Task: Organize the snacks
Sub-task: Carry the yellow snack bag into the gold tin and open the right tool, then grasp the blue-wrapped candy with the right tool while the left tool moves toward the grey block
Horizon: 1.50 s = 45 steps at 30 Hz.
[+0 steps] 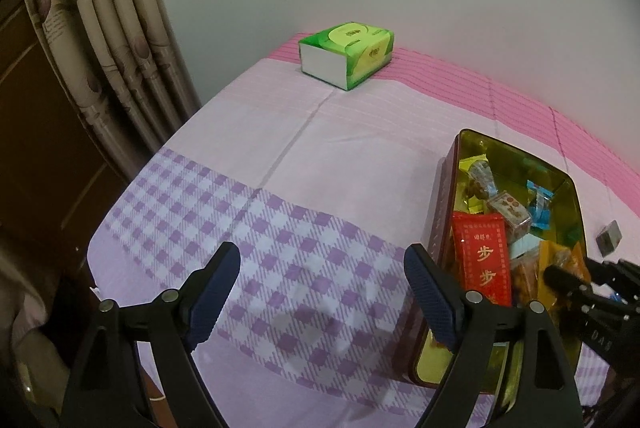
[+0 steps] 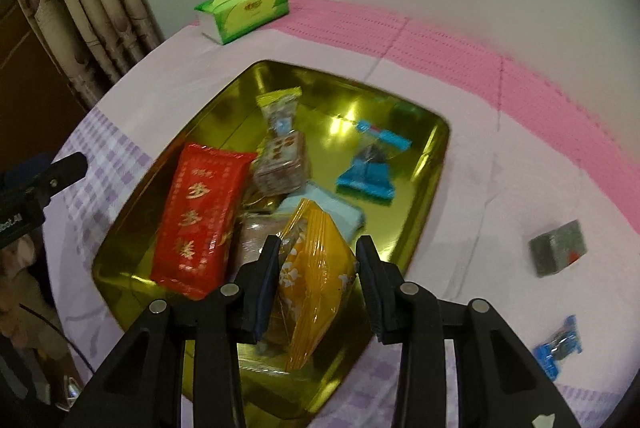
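The gold tin (image 2: 424, 163) sits on a table covered by a pink and purple-checked cloth (image 1: 280, 147), its long axis running from the near-left corner toward the far right in the right wrist view. Inside it, a red packet (image 2: 196, 220) lies lengthwise along the tin's left wall, beside a small brown printed box (image 2: 280, 163), a yellow-ended wrapped sweet (image 2: 278, 109) and a blue wrapped candy (image 2: 370, 167).

The right tool (image 2: 316, 284) hangs over the tin's near end with its fingers spread. An orange packet (image 2: 316, 276) stands tilted on edge between them, its long axis pointing away from the camera; contact with the pads is unclear.

The left tool (image 1: 320, 292) hovers spread wide over the checked cloth, just left of the tin.

A grey wrapped snack (image 2: 556, 248) and another blue candy (image 2: 556, 348) lie on the cloth right of the tin. A green tissue pack (image 1: 346, 53) rests at the far edge.
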Available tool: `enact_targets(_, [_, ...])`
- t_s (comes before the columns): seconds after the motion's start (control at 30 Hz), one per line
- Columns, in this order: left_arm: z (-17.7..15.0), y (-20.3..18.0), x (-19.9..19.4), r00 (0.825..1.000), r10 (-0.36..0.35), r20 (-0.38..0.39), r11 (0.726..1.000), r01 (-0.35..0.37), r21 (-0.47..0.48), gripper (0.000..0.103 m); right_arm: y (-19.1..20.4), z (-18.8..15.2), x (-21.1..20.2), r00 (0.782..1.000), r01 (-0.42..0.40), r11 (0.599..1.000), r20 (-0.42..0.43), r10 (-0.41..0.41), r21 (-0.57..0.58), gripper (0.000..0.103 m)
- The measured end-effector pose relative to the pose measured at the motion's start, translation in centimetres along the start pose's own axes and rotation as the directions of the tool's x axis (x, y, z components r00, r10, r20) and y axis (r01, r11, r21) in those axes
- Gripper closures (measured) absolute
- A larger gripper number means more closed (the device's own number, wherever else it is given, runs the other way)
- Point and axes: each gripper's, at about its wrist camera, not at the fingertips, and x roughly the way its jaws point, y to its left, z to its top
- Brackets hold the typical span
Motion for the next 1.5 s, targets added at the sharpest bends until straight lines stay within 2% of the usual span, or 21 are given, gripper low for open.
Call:
enact_targets(0.2, [0.1, 0.1, 0.2, 1.000, -0.015, -0.014, 1.000, 0.015, -0.010, 0.019, 0.5, -0.2, -0.4, 0.999, -0.041, 0.999, 0.001, 0.041, 0.013, 0.062])
enact_targets(0.23, [0.1, 0.0, 0.2, 1.000, -0.015, -0.014, 1.000, 0.015, -0.011, 0.019, 0.6, -0.1, -0.6, 0.999, -0.040, 0.999, 0.007, 0.040, 0.012, 0.059])
enact_targets(0.3, [0.1, 0.0, 0.2, 1.000, -0.013, -0.011, 1.000, 0.013, -0.009, 0.019, 0.7, -0.1, -1.0, 0.999, -0.040, 0.999, 0.018, 0.040, 0.007, 0.046])
enact_targets(0.33, [0.1, 0.0, 0.2, 1.000, -0.015, -0.014, 1.000, 0.015, -0.008, 0.019, 0.7, -0.1, -1.3, 0.999, -0.036, 0.999, 0.024, 0.035, 0.006, 0.045])
enact_targets(0.67, [0.0, -0.3, 0.3, 1.000, -0.008, -0.015, 1.000, 0.008, 0.008, 0.019, -0.6, -0.2, -4.2, 0.995, -0.049, 0.997, 0.088, 0.044, 0.062, 0.044])
enact_targets(0.8, [0.0, -0.4, 0.3, 1.000, -0.009, -0.013, 1.000, 0.010, 0.010, 0.019, -2.4, -0.9, -5.6, 0.994, -0.025, 0.994, 0.113, 0.013, 0.104, 0.042])
enact_targets(0.93, [-0.1, -0.3, 0.3, 1.000, -0.007, -0.017, 1.000, 0.007, 0.004, 0.019, -5.2, -2.1, -6.2, 0.994, 0.014, 0.986, 0.101, -0.031, 0.163, 0.041])
enact_targets(1.1, [-0.2, -0.2, 0.3, 1.000, -0.009, -0.017, 1.000, 0.009, 0.006, 0.019, -10.6, -4.5, -7.1, 0.991, 0.104, 0.954, 0.049, -0.122, 0.281, 0.041])
enact_targets(1.27, [-0.3, -0.4, 0.3, 1.000, -0.010, -0.020, 1.000, 0.011, 0.004, 0.019, -16.6, -6.7, -8.4, 0.980, 0.185, 0.891, -0.009, -0.200, 0.414, 0.041])
enact_targets(1.43, [-0.4, -0.7, 0.4, 1.000, -0.017, -0.027, 1.000, 0.017, 0.002, 0.019, -20.4, -8.4, -8.3, 0.978, 0.200, 0.825, -0.054, -0.202, 0.528, 0.041])
enact_targets(1.5, [-0.4, -0.7, 0.4, 0.999, -0.018, -0.028, 1.000, 0.018, 0.002, 0.019, -21.3, -8.9, -7.6, 0.982, 0.185, 0.799, -0.079, -0.171, 0.573, 0.041])
